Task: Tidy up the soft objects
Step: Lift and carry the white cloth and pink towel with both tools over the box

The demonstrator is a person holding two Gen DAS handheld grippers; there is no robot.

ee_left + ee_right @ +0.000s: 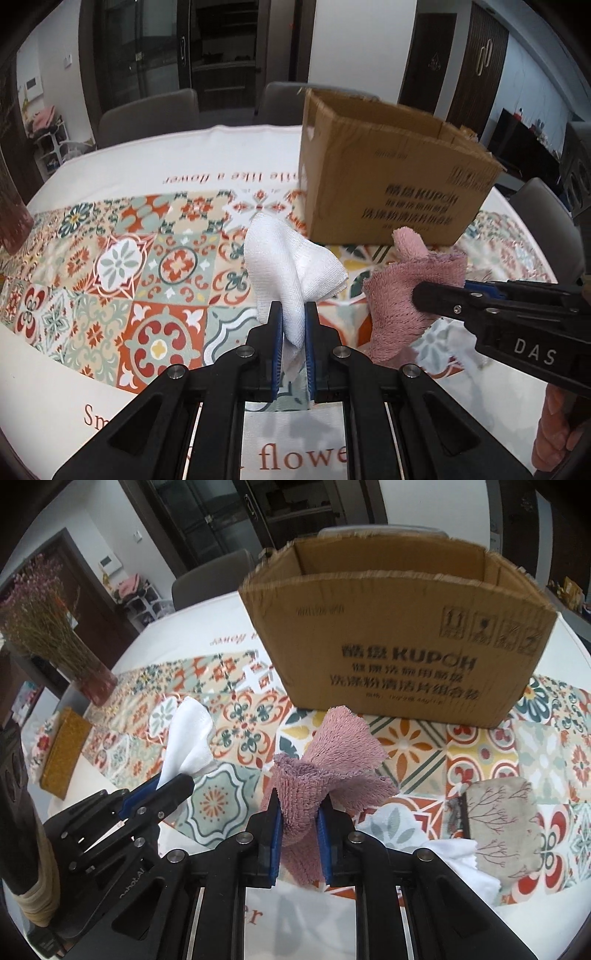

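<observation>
My left gripper [293,308] is shut on a white gauze cloth [288,266] and holds it above the patterned tablecloth; the cloth also shows in the right wrist view [188,734]. My right gripper [299,797] is shut on a pink terry cloth [325,760], also held up off the table; it shows in the left wrist view [406,295] to the right of the white cloth. An open brown cardboard box [399,638] stands just beyond both cloths; it also shows in the left wrist view [391,173].
A beige fabric pouch with a branch print [498,830] lies at the right on a white cloth [443,853]. A vase of dried flowers [66,646] and a yellow woven box [62,753] stand at the left. Chairs [147,114] surround the round table [155,155].
</observation>
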